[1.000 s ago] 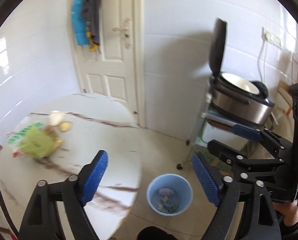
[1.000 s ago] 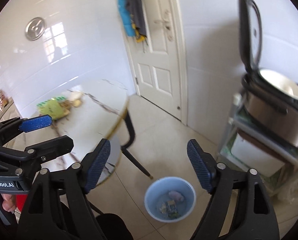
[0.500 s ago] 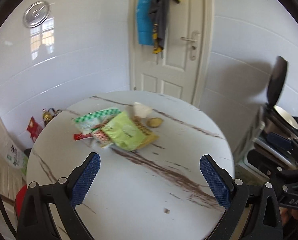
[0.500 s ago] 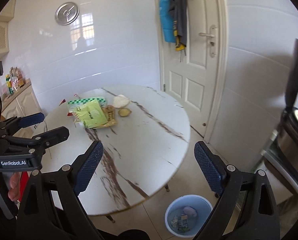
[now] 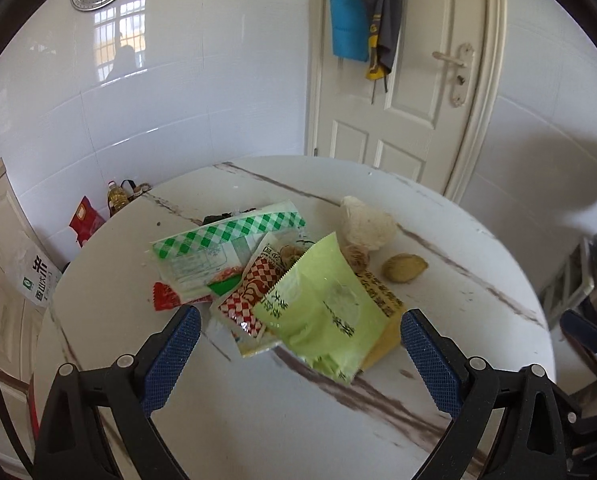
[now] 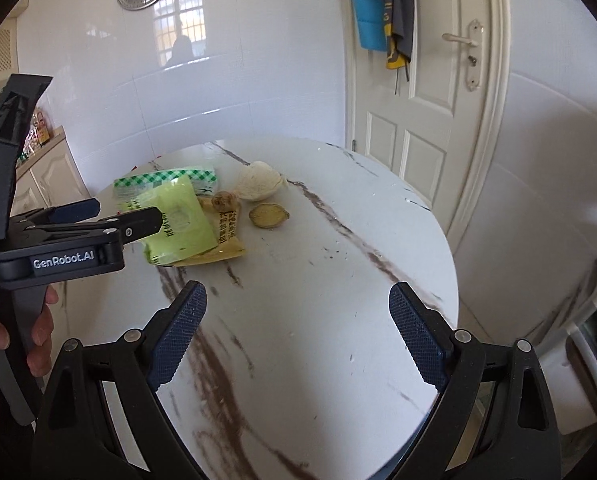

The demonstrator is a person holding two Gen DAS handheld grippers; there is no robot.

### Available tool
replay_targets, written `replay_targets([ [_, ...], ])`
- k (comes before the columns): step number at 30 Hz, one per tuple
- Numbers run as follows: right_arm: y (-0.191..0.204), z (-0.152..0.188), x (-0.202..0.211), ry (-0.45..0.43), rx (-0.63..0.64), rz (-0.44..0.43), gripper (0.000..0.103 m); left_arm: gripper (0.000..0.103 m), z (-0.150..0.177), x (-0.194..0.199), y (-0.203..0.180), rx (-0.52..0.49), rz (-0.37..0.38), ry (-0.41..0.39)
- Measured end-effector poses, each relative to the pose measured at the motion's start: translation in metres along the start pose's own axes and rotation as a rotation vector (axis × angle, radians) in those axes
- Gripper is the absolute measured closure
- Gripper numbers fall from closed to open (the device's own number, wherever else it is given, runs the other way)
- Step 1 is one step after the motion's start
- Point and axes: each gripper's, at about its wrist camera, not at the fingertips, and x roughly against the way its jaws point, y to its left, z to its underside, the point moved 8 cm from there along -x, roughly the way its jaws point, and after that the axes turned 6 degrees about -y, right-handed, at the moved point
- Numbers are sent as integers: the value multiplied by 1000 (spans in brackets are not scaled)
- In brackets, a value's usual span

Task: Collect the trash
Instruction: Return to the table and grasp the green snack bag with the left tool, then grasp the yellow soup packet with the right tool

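Left tool (image 5: pixel 300 330), jaws wide and empty after just opening further, now frames the green packet (image 5: pixel 322 304) topping the wrapper heap on the surface (image 5: pixel 298 420), where earlier it faced the floor bin; loosely stacked wrappers may slide apart under one pinch. Right tool (image 6: pixel 298 328), likewise wide and empty, now overlooks bare marble short of the peel scrap (image 6: pixel 268 215), and may clash with the left tool.

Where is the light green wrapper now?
In the left wrist view, the light green wrapper lies on the round table, atop the pile, beside the red checked packet.
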Motion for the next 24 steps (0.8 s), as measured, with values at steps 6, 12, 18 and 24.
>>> replay_targets([
  [6, -7, 6, -25, 43, -1, -14, 11, 47, -9, -37, -2, 7, 30, 59],
  [12, -1, 5, -26, 40, 19, -22, 11, 90, -8, -25, 13, 62, 156, 64],
  [18, 18, 3, -28, 41, 44, -25, 11, 94, 4, 12, 47, 45, 202, 38],
  [24, 59, 3, -46, 74, 110, -46, 11, 95, 22, 35, 95, 48, 202, 53],
])
